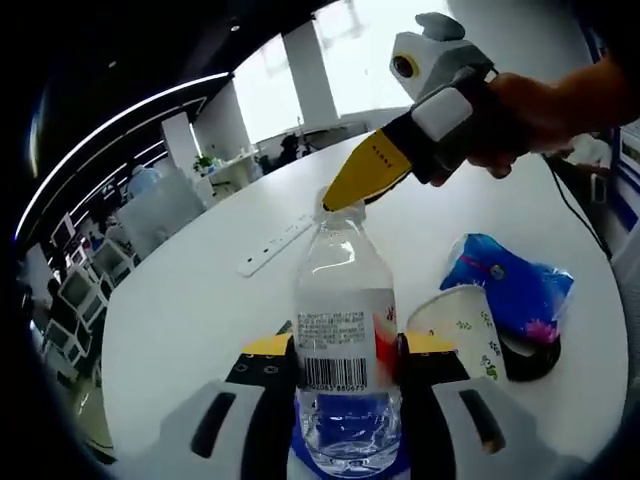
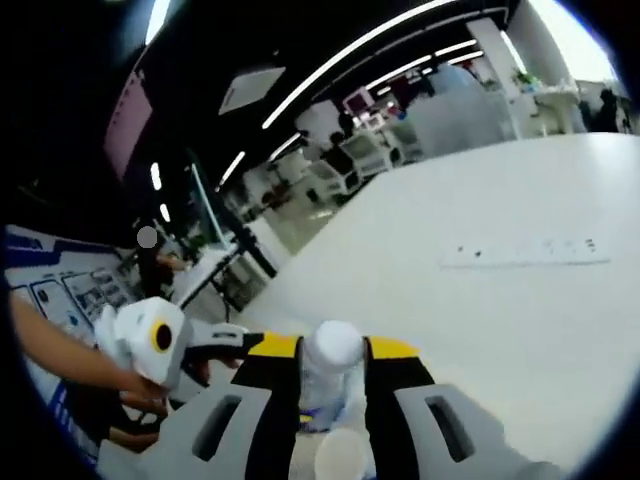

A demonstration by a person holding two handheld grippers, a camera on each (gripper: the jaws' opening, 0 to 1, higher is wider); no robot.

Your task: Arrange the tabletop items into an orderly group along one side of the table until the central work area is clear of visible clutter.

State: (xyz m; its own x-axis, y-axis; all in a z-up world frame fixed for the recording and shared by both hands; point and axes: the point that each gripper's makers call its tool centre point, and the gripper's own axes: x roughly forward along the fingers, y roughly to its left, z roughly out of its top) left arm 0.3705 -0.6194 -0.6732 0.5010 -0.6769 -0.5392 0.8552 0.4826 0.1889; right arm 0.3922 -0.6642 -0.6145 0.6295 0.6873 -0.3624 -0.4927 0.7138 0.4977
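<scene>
A white table [image 1: 200,300] spreads out with a smooth bare top, and a long white power strip [image 1: 277,245] lies flat on it toward its far part. In the right gripper view the same power strip [image 2: 527,251] sits alone on the pale surface. Beyond the table edge an open office stretches away: white square pillars [image 1: 310,70] stand before bright windows [image 1: 375,40], and rows of white chairs [image 1: 90,280] and desks crowd the floor. Long strip lights [image 2: 370,45] curve across the dark ceiling. A small green plant [image 1: 205,160] stands near a far desk, too small to tell more
</scene>
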